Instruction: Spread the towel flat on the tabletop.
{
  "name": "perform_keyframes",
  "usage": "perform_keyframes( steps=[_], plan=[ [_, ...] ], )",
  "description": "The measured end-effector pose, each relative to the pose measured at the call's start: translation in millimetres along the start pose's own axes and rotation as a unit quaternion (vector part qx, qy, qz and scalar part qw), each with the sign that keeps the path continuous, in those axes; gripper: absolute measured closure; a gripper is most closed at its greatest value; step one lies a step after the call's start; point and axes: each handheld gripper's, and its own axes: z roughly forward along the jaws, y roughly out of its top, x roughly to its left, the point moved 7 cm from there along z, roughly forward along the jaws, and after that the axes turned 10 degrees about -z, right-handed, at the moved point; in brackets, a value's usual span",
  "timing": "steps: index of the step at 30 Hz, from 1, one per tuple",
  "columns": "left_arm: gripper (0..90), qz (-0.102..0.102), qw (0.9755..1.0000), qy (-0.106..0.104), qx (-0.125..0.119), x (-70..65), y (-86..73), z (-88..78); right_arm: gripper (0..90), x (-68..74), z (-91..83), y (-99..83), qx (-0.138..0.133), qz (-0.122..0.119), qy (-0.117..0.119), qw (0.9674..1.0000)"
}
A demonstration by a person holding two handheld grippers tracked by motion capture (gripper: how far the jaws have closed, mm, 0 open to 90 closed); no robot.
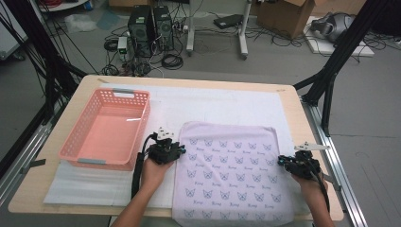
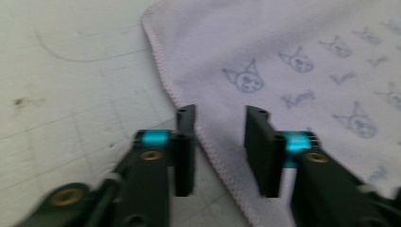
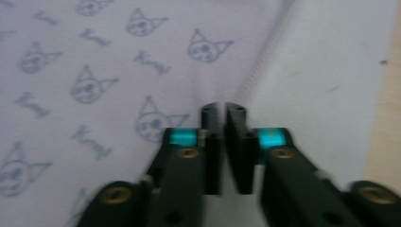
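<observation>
A pale lilac towel (image 1: pixel 227 170) printed with small blue cat faces lies flat on the white mat, its near end hanging over the table's front edge. My left gripper (image 1: pixel 174 150) rests at the towel's left edge, held by a hand. In the left gripper view, the left gripper (image 2: pixel 220 113) has its jaws apart, and the towel's (image 2: pixel 307 56) hem runs between them. My right gripper (image 1: pixel 286 161) sits at the towel's right edge. In the right gripper view, the right gripper (image 3: pixel 223 109) has its jaws almost together just where the towel's (image 3: pixel 94 71) hem ends. I cannot tell whether cloth is pinched there.
A pink plastic basket (image 1: pixel 142 118) stands empty on the left of the white mat (image 1: pixel 213 101). The wooden table (image 1: pixel 291 101) ends close to my right hand. Black frame posts rise at both sides, and computers and cables lie on the floor beyond.
</observation>
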Motion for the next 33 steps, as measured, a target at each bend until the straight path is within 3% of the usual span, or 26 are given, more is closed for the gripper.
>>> perform_keyframes(
  steps=[3, 4, 6, 7, 8, 11, 14, 18, 21, 23, 25, 28, 33],
  plan=[
    [88.2, -0.006, 0.9998, 0.021, -0.003, 3.6, 0.6, -2.8, 88.9, -5.8, -1.3, -0.5, 0.0, -0.005, -0.034, 0.9994],
    [88.2, -0.013, 0.9997, 0.018, -0.008, 4.8, 0.1, -3.1, 89.0, -9.2, -2.7, -2.4, -0.001, -0.004, -0.042, 0.9991],
    [87.3, -0.015, 0.9997, 0.017, -0.012, 5.4, -0.3, -3.8, 88.6, -11.1, -3.9, -5.6, -0.014, 0.016, -0.033, 0.9992],
    [82.0, -0.02, 0.9994, 0.022, -0.02, 6.2, 0.4, -5.0, 86.8, -10.1, -4.2, -6.0, -0.019, 0.016, -0.035, 0.9991],
    [71.5, -0.025, 0.9993, 0.017, -0.024, 6.6, 0.5, -6.3, 80.1, -8.6, -4.7, -5.8, -0.024, 0.012, -0.038, 0.9989],
    [54.7, -0.027, 0.9983, -0.014, -0.049, 4.5, 0.9, -14.7, 70.7, -6.4, -9.6, -3.6, -0.044, 0.01, -0.031, 0.9985],
    [45.4, -0.016, 0.9966, -0.048, -0.066, -0.7, -1.5, -22.0, 61.7, -3.3, -18.9, -0.5, -0.07, 0.008, -0.023, 0.9973],
    [36.7, -0.009, 0.9914, -0.092, -0.093, -9.1, 1.9, -30.2, 47.8, 4.0, -28.5, 1.1, -0.092, -0.004, -0.017, 0.9956],
    [28.5, -0.007, 0.9904, -0.091, -0.104, -12.0, 3.0, -35.9, 37.1, 9.6, -36.3, 0.8, -0.108, -0.022, -0.007, 0.9938],
    [17.0, -0.004, 0.9889, -0.093, -0.116, -13.8, 3.7, -39.7, 28.7, 11.1, -40.1, -1.5, -0.115, -0.028, -0.011, 0.9929],
    [16.2, -0.005, 0.9866, -0.105, -0.125, -17.7, 4.8, -44.0, 25.6, 12.7, -42.8, -3.9, -0.118, -0.03, -0.005, 0.9926],
    [16.2, 0.0, 0.9852, -0.116, -0.126, -21.7, 3.9, -46.1, 20.9, 11.2, -46.3, -2.0, -0.129, -0.031, -0.015, 0.9911],
    [16.4, 0.003, 0.984, -0.122, -0.13, -20.0, 5.2, -47.4, 20.3, 7.9, -48.1, 0.6, -0.142, -0.03, -0.02, 0.9892]
  ],
)
